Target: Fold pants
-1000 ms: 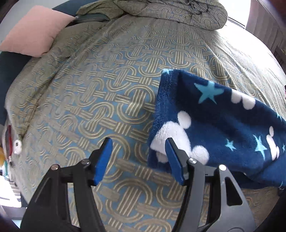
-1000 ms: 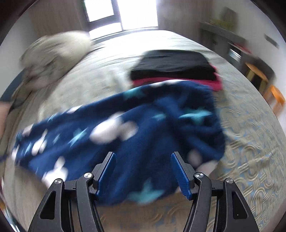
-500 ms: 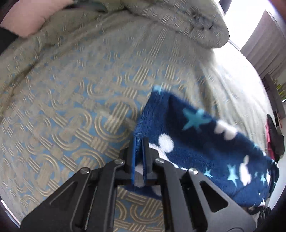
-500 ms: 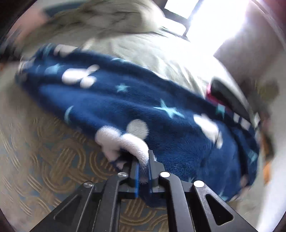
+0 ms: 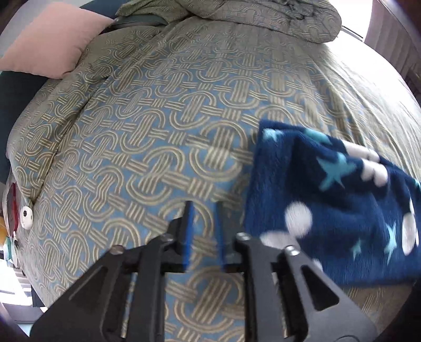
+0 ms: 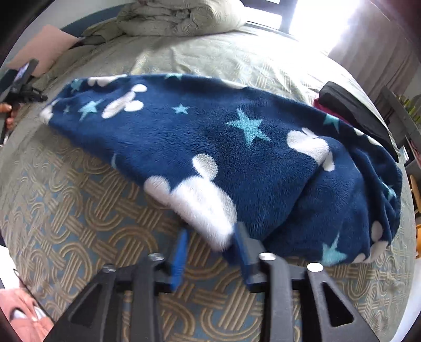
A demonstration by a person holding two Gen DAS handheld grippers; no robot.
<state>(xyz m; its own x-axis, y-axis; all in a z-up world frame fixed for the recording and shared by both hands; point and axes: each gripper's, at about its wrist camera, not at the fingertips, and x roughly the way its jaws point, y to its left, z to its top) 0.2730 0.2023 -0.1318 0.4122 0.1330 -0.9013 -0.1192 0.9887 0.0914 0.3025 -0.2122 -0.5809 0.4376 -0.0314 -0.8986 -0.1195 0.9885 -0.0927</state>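
Two grippers hover low over the bed, and we hold nothing in either. Our left gripper [image 5: 204, 231] has its blue pads parted only narrowly, bare bedspread showing between them; the pants [image 5: 334, 223] lie just to its right, apart from the pads. Our right gripper [image 6: 210, 250] stands wider, its pads spread to either side of a white fluffy edge of the pants [image 6: 223, 147], which sits just ahead of the gap; whether the right pad touches the fleece we cannot tell.

The pants are thick, plush navy fleece printed with light-blue stars and white mouse-head shapes, folded into a long rounded band. From the right gripper, the long axis runs from far left to near right, with the bulkier, bunched end at the right.

Beneath them, the bedspread [image 5: 158, 131] is a woven olive-and-blue cloth with interlocking looped bands. Far ahead of both grippers a rumpled duvet [image 6: 179, 15] is heaped, and a pink pillow [image 5: 50, 44] lies ahead to the left. Beyond the pants to the right lies a stack of dark folded clothes [image 6: 352, 107]. Bright daylight comes through a window [image 6: 310, 15] beyond.
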